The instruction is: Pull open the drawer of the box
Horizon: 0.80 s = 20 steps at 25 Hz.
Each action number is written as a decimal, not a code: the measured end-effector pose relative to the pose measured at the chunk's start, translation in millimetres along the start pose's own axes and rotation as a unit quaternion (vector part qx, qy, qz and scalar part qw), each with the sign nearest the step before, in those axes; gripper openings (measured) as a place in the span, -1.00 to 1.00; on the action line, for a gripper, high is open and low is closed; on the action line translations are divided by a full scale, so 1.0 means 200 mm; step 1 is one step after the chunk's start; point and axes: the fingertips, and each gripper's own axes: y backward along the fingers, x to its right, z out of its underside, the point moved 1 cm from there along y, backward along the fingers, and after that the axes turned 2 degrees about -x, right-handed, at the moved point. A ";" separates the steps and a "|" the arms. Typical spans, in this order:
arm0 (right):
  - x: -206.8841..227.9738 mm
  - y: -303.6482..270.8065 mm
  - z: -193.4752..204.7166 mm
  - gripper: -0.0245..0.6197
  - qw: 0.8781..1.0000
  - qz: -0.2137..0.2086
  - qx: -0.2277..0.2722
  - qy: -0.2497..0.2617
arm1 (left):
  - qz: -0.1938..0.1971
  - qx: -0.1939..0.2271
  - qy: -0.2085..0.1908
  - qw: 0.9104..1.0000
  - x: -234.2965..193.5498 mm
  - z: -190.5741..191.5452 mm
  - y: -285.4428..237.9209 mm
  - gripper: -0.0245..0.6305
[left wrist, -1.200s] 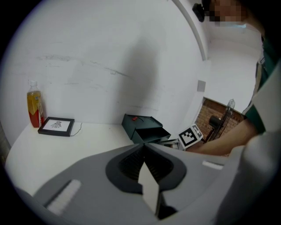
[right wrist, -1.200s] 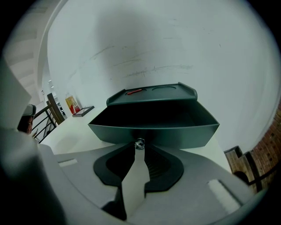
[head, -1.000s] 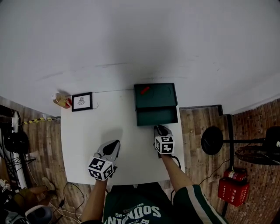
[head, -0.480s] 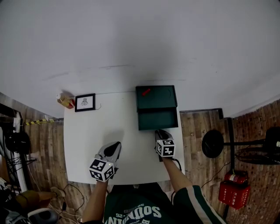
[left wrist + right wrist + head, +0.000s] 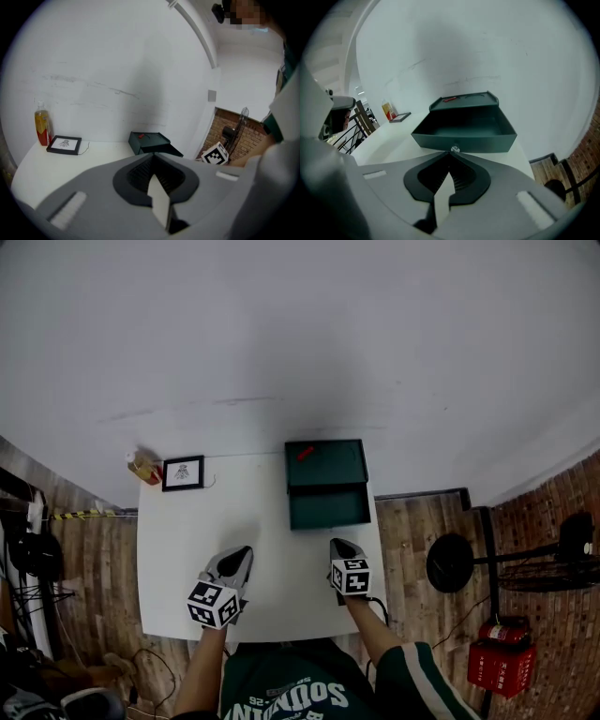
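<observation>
A dark green box (image 5: 324, 461) stands at the table's far right edge, with a small red piece (image 5: 306, 453) on its lid. Its drawer (image 5: 328, 506) is pulled out toward me and looks empty inside (image 5: 464, 124). A small shiny knob (image 5: 454, 149) sits on the drawer's front. My right gripper (image 5: 339, 546) is shut with nothing in it, a short gap in front of the drawer, its tips (image 5: 451, 154) pointing at the knob. My left gripper (image 5: 239, 555) hovers over the table's near middle, shut and empty (image 5: 152, 157).
A framed picture (image 5: 183, 472) and an amber bottle (image 5: 141, 466) stand at the white table's (image 5: 178, 540) far left. On the wooden floor to the right are a black stand with a round disc (image 5: 450, 563) and a red crate (image 5: 502, 667).
The right gripper has backed away from the drawer front toward me. The head view has shifted a little. The drawer stays open and the left gripper holds its place.
</observation>
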 end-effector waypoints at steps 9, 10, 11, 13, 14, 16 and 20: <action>-0.20 0.31 -0.50 -0.92 0.983 -0.061 0.140 0.098 | -0.013 0.032 -0.033 0.999 0.02 -0.15 0.02 -0.77; -0.23 0.36 -0.55 -0.92 0.980 -0.066 0.156 0.106 | -0.013 0.035 -0.037 0.999 0.03 -0.17 0.03 -0.77; -0.25 0.40 -0.60 -0.92 0.977 -0.070 0.171 0.110 | -0.014 0.039 -0.039 0.998 0.03 -0.20 0.03 -0.77; -0.29 0.47 -0.70 -0.92 0.970 -0.077 0.199 0.114 | -0.015 0.050 -0.043 0.998 0.04 -0.25 0.03 -0.77; -0.31 0.50 -0.74 -0.92 0.968 -0.080 0.210 0.114 | -0.015 0.054 -0.044 0.997 0.04 -0.27 0.04 -0.77; -0.34 0.56 -0.80 -0.92 0.963 -0.086 0.228 0.113 | -0.016 0.061 -0.047 0.997 0.05 -0.29 0.05 -0.77; -0.36 0.61 -0.86 -0.92 0.959 -0.087 0.243 0.116 | -0.018 0.066 -0.049 0.996 0.06 -0.30 0.05 -0.77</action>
